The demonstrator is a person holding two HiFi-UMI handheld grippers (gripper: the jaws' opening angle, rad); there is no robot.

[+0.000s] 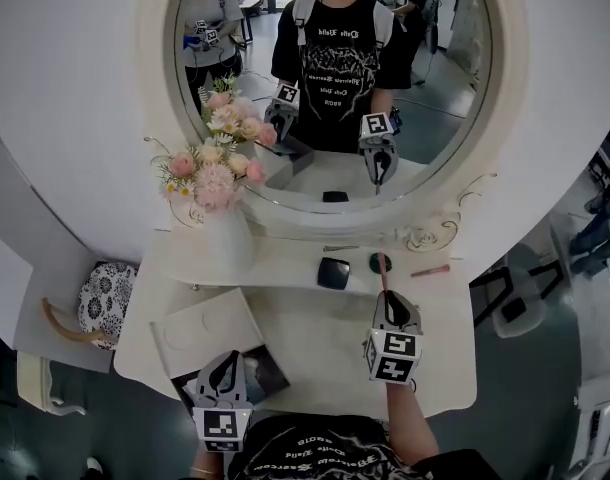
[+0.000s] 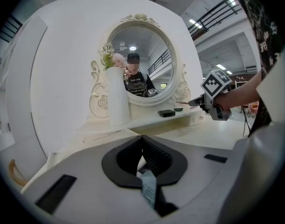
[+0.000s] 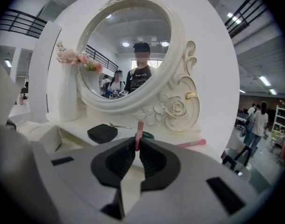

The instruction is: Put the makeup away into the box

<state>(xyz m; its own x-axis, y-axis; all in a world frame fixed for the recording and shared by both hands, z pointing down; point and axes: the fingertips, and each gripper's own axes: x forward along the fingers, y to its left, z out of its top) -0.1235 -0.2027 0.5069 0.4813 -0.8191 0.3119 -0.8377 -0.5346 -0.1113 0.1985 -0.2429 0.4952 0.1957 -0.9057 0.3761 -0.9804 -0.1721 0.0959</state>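
Note:
My right gripper is shut on a thin pink makeup stick, which pokes out forward between the jaw tips over the vanity table's front. On the shelf under the mirror lie a black compact, a small green round case and a second pink pencil. The white box sits at the table's front left, lid open, its dark inside showing. My left gripper hovers just beside that opening with its jaws together and nothing in them.
A white vase of pink flowers stands on the shelf's left, against the oval mirror. Thin metal tweezers lie behind the compact. A chair with a floral cushion is left of the table, and other chairs stand to the right.

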